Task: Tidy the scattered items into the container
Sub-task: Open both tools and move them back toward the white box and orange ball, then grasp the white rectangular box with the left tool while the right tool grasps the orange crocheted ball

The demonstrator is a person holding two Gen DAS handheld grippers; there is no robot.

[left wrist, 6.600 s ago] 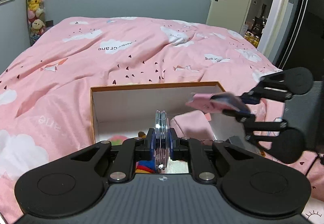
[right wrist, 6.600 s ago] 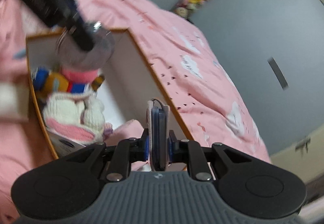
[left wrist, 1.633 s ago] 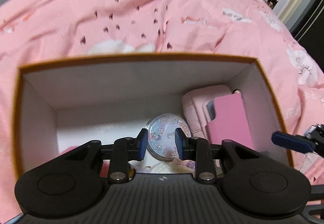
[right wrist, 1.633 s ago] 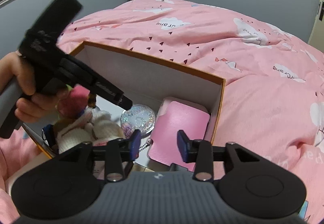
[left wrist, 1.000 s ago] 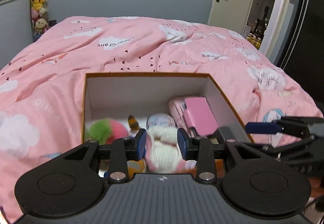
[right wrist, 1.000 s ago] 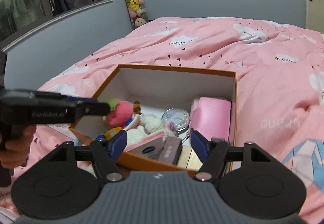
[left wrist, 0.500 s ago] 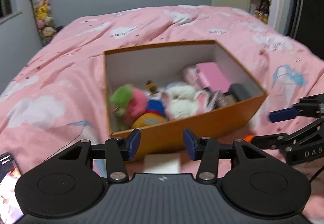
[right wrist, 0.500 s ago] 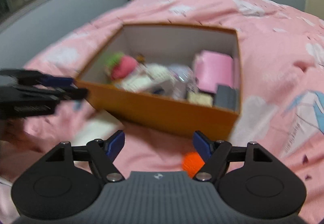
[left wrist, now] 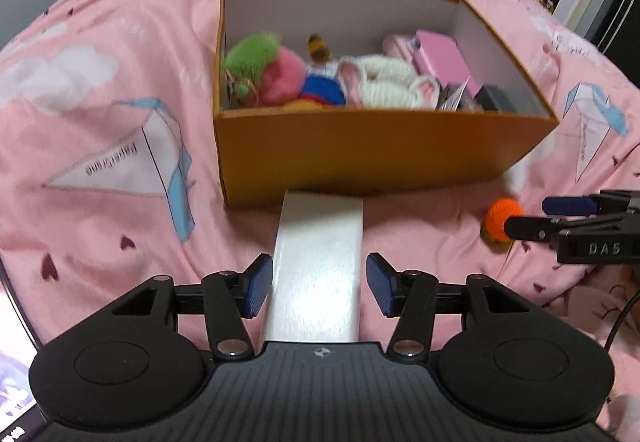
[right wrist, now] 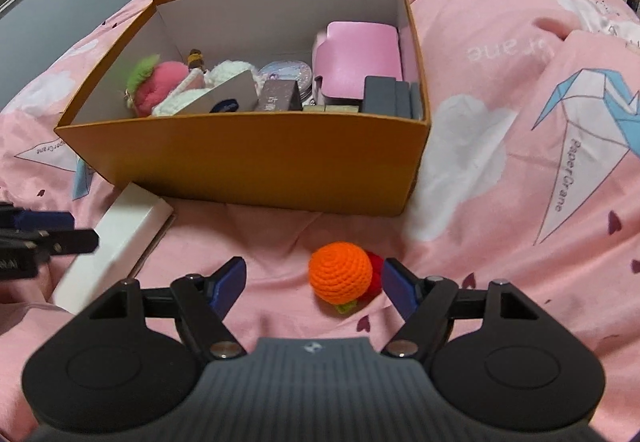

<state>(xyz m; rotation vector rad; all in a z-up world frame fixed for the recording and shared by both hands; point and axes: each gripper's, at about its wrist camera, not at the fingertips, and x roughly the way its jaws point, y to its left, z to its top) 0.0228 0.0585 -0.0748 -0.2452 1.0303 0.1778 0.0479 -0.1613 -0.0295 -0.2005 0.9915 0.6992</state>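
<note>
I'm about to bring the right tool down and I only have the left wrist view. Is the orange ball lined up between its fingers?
Observer: Yes. The orange crochet ball sits between the fingers of the right tool, nearer the right one and not touched. The jaws have just been opening.
Operator: Is the ball on its own?
Observer: No. A red crochet piece touches its far right side.
Operator: Is there anything in the orange box that I can't see?
Observer: A round glittery disc lies mid-box, beside the pink case.
</note>
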